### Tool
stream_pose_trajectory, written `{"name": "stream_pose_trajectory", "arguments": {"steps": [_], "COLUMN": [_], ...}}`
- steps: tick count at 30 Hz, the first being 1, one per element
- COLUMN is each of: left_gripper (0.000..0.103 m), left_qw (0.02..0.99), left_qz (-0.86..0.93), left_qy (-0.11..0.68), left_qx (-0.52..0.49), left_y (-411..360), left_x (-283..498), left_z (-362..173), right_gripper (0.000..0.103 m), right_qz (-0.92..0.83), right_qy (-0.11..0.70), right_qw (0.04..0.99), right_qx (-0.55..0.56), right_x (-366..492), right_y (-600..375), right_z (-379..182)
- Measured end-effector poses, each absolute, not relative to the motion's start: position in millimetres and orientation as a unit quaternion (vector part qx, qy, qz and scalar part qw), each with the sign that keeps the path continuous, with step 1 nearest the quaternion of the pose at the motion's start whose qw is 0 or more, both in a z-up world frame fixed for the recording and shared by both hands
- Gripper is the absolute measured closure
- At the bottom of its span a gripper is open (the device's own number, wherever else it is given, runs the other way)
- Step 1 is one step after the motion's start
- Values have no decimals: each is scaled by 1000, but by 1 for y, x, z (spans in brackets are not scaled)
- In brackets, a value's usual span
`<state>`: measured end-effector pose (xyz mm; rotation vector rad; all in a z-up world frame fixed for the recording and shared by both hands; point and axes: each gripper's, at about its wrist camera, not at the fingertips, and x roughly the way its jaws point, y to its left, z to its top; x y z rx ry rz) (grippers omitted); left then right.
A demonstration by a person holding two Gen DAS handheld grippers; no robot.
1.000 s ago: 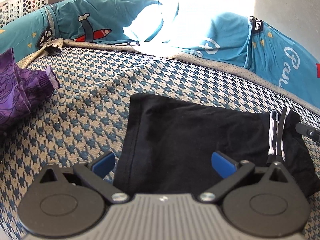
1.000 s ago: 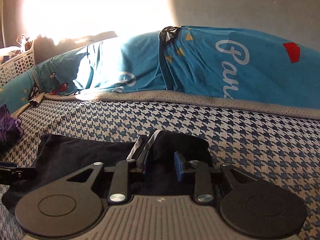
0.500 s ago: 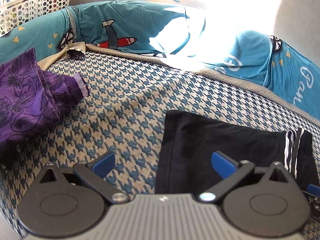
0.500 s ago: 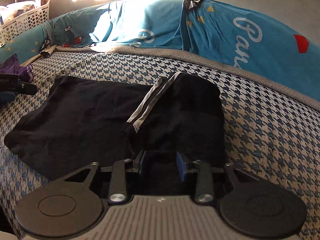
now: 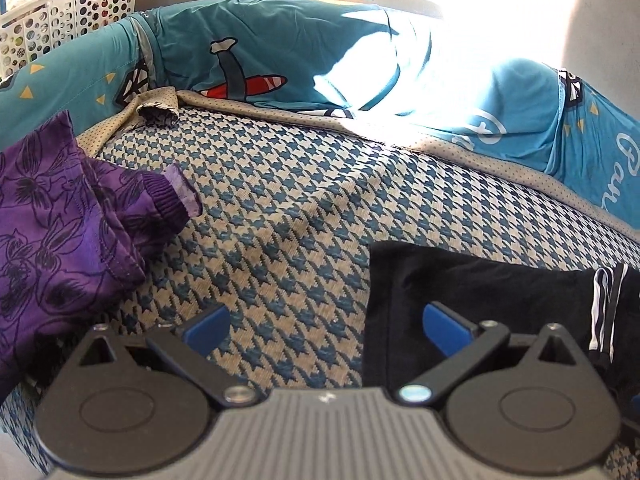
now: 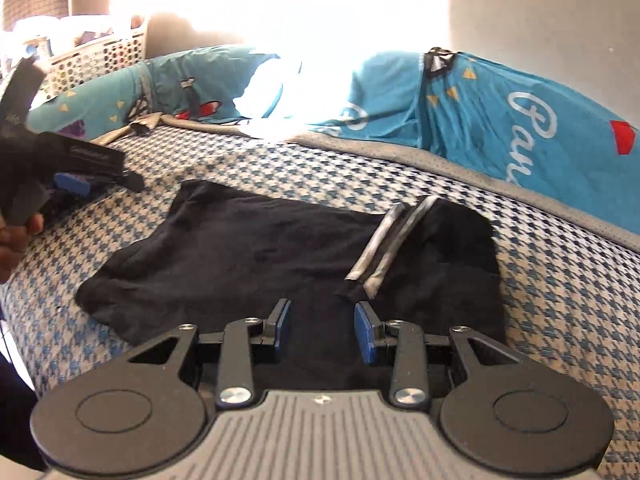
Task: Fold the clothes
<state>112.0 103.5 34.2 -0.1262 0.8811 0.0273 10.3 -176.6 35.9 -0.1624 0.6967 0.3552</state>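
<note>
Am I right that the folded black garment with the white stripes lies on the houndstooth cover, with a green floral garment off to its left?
Not quite: the floral garment is purple, not green, as the left wrist view shows. The black garment with white stripes does lie on the houndstooth cover.

White cursive lettering stood on the teal cushion cover along the back of the bed; in the right wrist view it read "Pau" or "Par" before the picture's edge cut it off. In the left wrist view the same script showed on the cover's right end, also cut short. No other text could be read.
</note>
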Motion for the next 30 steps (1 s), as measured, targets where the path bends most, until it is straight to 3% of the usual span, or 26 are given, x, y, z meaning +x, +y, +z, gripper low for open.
{"name": "stream_pose_trajectory", "arguments": {"steps": [6, 18, 30], "left_gripper": [0, 0, 0], "left_qw": [894, 888, 871], "left_qz": [-14, 9, -26], "left_qy": [445, 458, 482], "left_qx": [-47, -39, -94], "left_y": [91, 104, 119], "left_x": [114, 117, 120], "left_z": [25, 14, 7], "right_gripper": [69, 69, 68], "right_qz": [283, 331, 336], "right_qy": [339, 325, 246], "right_qw": [888, 866, 851], "right_qx": [-127, -185, -321], "right_x": [-14, -19, -33], "right_y": [-108, -53, -13], "right_z": [17, -4, -29]}}
